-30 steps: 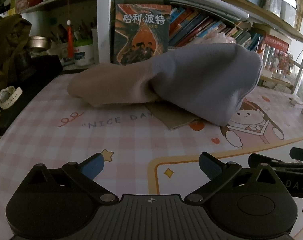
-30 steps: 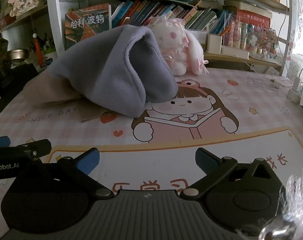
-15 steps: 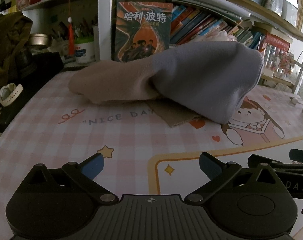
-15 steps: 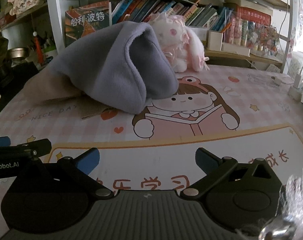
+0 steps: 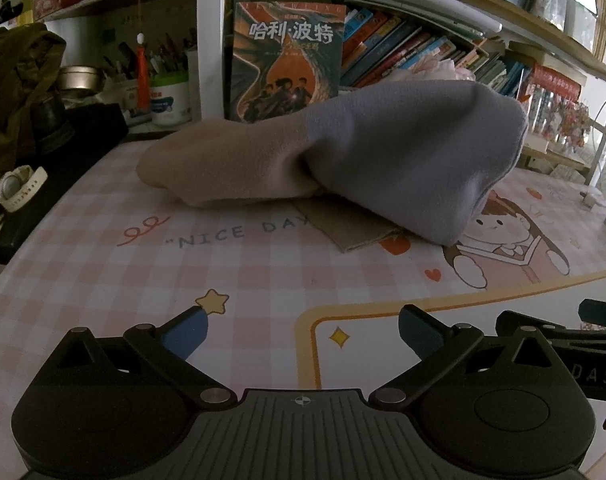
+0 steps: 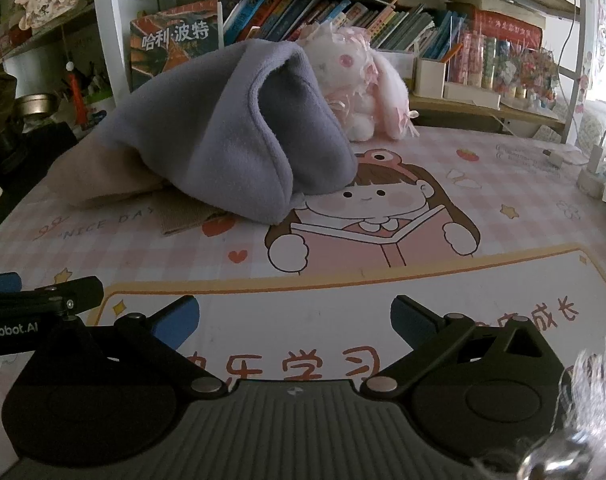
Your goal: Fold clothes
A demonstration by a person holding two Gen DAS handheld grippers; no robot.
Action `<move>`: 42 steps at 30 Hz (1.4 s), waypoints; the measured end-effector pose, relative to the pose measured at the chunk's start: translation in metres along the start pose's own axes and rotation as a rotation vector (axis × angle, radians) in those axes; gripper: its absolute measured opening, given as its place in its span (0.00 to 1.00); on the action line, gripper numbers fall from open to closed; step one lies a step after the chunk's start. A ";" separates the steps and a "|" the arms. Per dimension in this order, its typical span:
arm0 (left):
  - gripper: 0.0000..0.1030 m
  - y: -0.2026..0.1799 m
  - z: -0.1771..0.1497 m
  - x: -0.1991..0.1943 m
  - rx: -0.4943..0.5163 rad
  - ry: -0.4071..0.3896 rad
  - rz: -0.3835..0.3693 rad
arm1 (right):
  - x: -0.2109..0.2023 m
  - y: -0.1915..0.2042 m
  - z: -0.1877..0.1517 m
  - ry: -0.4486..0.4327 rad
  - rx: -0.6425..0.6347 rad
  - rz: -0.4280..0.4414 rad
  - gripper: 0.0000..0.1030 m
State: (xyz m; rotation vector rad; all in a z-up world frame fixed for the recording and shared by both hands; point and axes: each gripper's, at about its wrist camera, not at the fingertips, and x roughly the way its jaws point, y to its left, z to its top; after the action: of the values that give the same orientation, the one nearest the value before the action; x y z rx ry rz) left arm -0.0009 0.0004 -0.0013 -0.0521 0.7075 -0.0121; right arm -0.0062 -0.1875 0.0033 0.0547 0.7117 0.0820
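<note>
Pink checked table with a cartoon mat, "NICE DAY" lettering, a reading girl printed at centre. Bookshelf crammed with books at 12 o'clock — white plush rabbit in front of it. Fleece garment, tan at 9 o'clock and grey-lilac at 3, bunched and humped on the table, well apart from both claws. Left claw spread, empty. Right claw spread, empty — low over the mat.
</note>
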 end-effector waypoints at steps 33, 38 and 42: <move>1.00 0.005 0.004 0.002 -0.001 0.020 0.008 | 0.002 0.004 0.002 0.015 -0.004 0.001 1.00; 1.00 0.005 0.004 0.003 0.000 0.022 0.009 | 0.003 0.004 0.002 0.017 -0.004 0.000 1.00; 1.00 0.006 0.003 0.003 0.001 0.025 0.005 | 0.002 0.004 0.002 0.018 -0.003 -0.001 1.00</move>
State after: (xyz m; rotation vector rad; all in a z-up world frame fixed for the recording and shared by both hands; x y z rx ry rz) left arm 0.0034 0.0060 -0.0013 -0.0496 0.7323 -0.0079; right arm -0.0034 -0.1834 0.0036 0.0513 0.7295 0.0831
